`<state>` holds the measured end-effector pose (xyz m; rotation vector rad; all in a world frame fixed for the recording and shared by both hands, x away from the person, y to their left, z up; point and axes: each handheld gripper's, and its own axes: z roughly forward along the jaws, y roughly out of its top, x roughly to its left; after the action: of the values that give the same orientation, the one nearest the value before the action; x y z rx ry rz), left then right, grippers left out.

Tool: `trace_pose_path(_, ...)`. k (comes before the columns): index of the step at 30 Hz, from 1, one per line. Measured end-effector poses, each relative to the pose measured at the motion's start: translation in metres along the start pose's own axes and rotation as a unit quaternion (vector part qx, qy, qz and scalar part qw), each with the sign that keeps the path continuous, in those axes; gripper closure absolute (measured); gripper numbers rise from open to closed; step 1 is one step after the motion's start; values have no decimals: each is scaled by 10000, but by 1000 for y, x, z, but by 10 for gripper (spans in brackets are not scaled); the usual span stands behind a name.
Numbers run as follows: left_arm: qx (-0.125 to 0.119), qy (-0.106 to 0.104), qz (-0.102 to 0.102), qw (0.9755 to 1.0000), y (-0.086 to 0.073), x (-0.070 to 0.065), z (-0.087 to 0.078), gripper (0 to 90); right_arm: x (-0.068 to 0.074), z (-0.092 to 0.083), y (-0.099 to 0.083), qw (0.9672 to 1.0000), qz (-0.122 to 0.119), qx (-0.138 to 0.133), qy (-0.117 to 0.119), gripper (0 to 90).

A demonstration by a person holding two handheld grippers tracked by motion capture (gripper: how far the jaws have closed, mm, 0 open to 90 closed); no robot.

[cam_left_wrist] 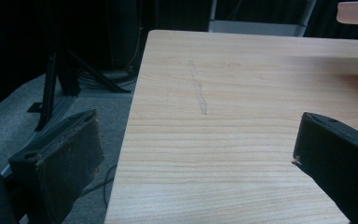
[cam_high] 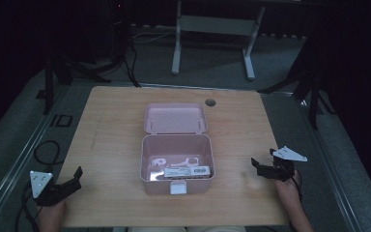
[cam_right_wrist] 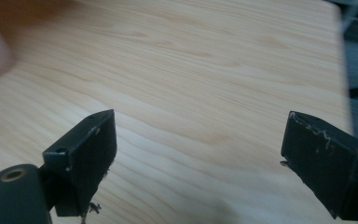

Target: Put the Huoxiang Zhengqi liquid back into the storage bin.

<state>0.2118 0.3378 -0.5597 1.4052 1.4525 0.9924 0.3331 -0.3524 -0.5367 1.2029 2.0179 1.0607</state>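
1. My left tongs (cam_high: 75, 177): held low at the near left corner of the tabletop (cam_high: 111, 121), jaws wide apart, nothing between them. In the left gripper view they straddle the tabletop's left edge.
2. Pink box (cam_high: 178, 164): centre of the tabletop, well apart from both tongs. Its lid (cam_high: 175, 117) is thrown back flat behind it, so the well is open to me. A pale latch tab (cam_high: 178, 187) sits on the near wall.
3. Contents: a white labelled packet (cam_high: 187, 171) lies along the near wall; pale looped pieces (cam_high: 174, 161) lie just behind it. I cannot tell what they are.
4. My right tongs (cam_high: 257, 166): near the right edge of the tabletop, jaws spread, empty, pointing inward toward the box.
5. Handling note, my judgement: the reach into the box comes next. I come in from above, clear the rim first, keep the jaws apart until they bracket the packet, and steady the box wall with the other tongs so it doesn't slide.
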Motion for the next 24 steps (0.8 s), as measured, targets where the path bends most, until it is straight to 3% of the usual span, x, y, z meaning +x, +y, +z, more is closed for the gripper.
trace_pose_path(1,0,0,5,10000,0,0,0,16,-1,-1,-4,9997,105,27,-225,103)
trace_pose_path(3,0,-1,8,10000,0,0,0,16,-4,-3,-11,9988,325,-63,-373,103)
trace_pose_path(8,-12,-4,4,10000,0,0,0,16,-13,-9,-17,9922,844,-100,-914,104)
trace_pose_path(12,-12,-5,20,10000,0,0,0,16,-24,-12,-19,9879,1254,-233,-882,104)
trace_pose_path(18,-48,19,30,10000,0,-1,0,16,-29,-9,-19,9852,1325,-160,-1072,104)
trace_pose_path(24,-75,47,10,10000,-1,-1,-1,16,-30,-5,-20,9845,1363,6,-1104,104)
